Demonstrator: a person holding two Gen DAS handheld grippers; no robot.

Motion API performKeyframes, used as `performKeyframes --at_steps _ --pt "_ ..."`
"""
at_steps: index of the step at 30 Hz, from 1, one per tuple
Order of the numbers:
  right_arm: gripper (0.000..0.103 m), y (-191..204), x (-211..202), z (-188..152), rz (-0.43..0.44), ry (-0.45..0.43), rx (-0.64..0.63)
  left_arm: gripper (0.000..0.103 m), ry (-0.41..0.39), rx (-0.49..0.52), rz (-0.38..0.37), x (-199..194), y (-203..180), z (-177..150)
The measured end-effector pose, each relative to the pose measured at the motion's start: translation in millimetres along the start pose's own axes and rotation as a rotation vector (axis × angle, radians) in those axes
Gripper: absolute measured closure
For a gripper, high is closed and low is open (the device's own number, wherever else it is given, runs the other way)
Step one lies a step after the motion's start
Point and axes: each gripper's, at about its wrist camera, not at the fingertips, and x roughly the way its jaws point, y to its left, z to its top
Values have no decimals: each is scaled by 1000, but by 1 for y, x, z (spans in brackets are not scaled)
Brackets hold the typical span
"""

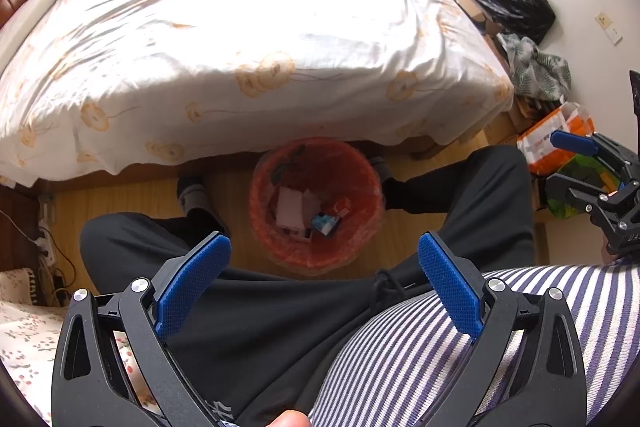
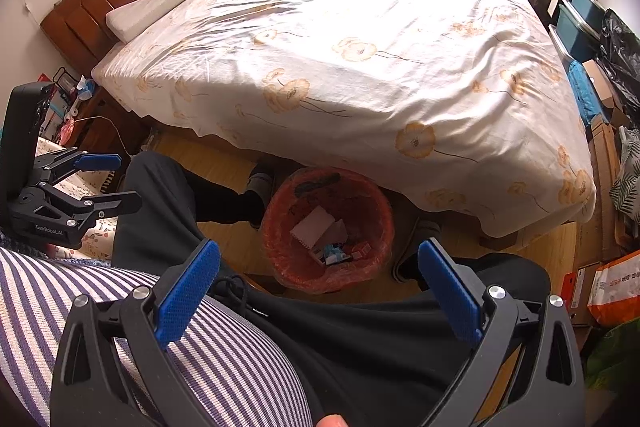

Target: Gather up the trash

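Both tongs, left (image 1: pixel 324 247) and right (image 2: pixel 320 255), hang spread and empty above the orange bin (image 1: pixel 316 203).

On my left gripper (image 2: pixel 124 183) the black body reads "GenRoboLAI"; I can make out no other lettering.

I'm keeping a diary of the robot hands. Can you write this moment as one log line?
left gripper: open, empty | right gripper: open, empty | orange bin: between feet, holds paper scraps

Bin (image 1: pixel 316 203) before bed (image 1: pixel 248 39), seemingly between feet
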Motion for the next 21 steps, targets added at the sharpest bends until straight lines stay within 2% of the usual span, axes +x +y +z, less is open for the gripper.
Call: performKeyframes --at_steps 21 --pt "5 0 -2 3 1 -7 -2 6 -2 5 -3 -2 -1 3"
